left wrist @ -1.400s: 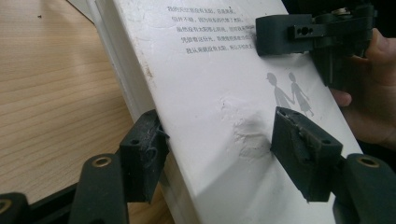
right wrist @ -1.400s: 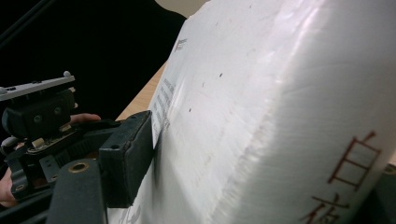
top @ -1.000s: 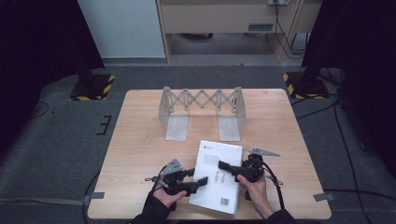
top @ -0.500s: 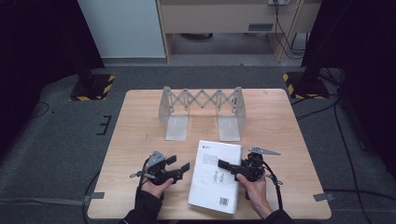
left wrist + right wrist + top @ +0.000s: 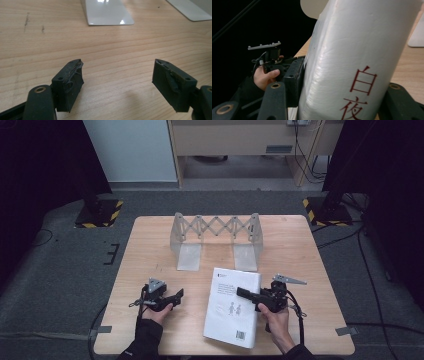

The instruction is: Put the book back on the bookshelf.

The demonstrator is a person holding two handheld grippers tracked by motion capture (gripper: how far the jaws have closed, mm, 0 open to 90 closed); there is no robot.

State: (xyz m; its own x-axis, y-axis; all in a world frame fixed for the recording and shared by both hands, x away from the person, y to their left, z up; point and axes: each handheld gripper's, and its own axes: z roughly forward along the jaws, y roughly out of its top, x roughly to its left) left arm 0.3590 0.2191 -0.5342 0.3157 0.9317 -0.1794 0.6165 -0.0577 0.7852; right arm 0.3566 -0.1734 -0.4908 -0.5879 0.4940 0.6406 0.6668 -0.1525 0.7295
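Note:
A white book (image 5: 232,307) with a small figure drawing on its cover lies on the wooden table (image 5: 150,250), in the front right part. My right gripper (image 5: 245,293) is shut on the book's right edge; in the right gripper view the book's spine (image 5: 362,50), with red characters, sits between the two jaws. My left gripper (image 5: 176,295) rests on the table left of the book, apart from it. Its jaws stand wide open over bare wood in the left gripper view (image 5: 117,75), with nothing between them.
A grey expanding scissor rack (image 5: 216,232) stands across the back middle of the table on two pale flat base plates (image 5: 107,12). Black stands with yellow-striped feet (image 5: 102,215) flank the table on the floor.
My left gripper has drawn away to the left from the book's left edge and now sits apart from it. The right gripper and the book have stayed put.

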